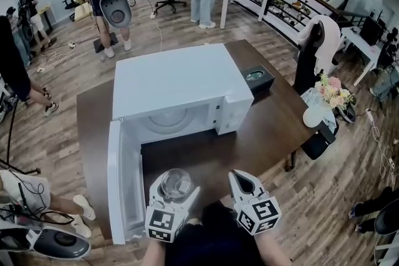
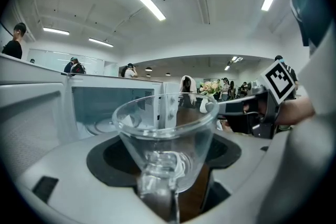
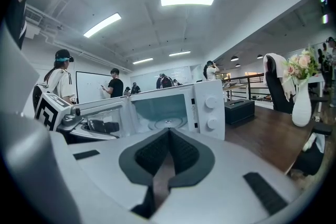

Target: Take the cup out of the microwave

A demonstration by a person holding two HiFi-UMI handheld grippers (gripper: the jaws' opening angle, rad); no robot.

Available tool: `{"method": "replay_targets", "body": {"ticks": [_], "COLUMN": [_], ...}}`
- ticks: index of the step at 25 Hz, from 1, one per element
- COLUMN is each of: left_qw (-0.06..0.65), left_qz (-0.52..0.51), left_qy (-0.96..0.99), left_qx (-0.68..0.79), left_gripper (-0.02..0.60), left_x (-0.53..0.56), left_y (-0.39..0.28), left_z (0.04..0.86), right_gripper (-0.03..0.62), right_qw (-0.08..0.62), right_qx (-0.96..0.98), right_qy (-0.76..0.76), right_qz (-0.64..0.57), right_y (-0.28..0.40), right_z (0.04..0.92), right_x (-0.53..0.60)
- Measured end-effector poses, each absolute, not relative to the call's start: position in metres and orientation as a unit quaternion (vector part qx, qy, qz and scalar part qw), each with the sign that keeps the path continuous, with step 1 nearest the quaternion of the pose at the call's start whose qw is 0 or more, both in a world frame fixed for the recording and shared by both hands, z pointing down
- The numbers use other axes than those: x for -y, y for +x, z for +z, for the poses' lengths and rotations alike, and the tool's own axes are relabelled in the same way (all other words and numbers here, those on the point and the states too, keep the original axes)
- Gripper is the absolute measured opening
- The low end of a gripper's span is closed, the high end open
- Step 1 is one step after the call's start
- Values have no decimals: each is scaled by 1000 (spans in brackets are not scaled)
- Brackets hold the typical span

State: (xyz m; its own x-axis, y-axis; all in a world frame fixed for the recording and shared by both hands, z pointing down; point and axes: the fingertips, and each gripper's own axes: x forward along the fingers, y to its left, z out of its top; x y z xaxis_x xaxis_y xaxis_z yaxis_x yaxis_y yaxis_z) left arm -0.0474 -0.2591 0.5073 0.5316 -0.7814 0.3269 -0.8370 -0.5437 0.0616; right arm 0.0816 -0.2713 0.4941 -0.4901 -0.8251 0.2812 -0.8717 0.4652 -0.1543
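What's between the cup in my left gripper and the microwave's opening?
Only bare tabletop: the head view shows nothing else between the cup and the microwave.

The microwave (image 1: 174,87) stands on the worktop (image 1: 274,128); the cup (image 1: 175,184) is before the microwave, a box (image 1: 257,78) to its right.

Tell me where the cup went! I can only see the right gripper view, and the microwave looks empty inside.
Observer: The cup is out of the microwave. The left tongs are shut on it.
Operator: Is it tipping over?
Observer: No, it's upright with its mouth up. It's clear glass and looks empty.
Operator: Where is it hanging?
Observer: The head view shows it above the brown table, in front of the microwave and just right of the wide-open door.
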Motion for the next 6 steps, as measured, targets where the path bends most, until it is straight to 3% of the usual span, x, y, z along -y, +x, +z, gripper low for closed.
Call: {"method": "replay_targets", "body": {"ticks": [6], "left_qw": [113], "left_qz": [129], "left_qy": [868], "left_qx": [466], "left_gripper": [377], "left_x": [264], "left_y": [-45], "left_z": [510], "right_gripper": [-8], "right_qw": [83], "right_qx": [851], "right_qy": [500], "right_qz": [142], "right_y": [86], "right_z": [495], "right_x": [276]}}
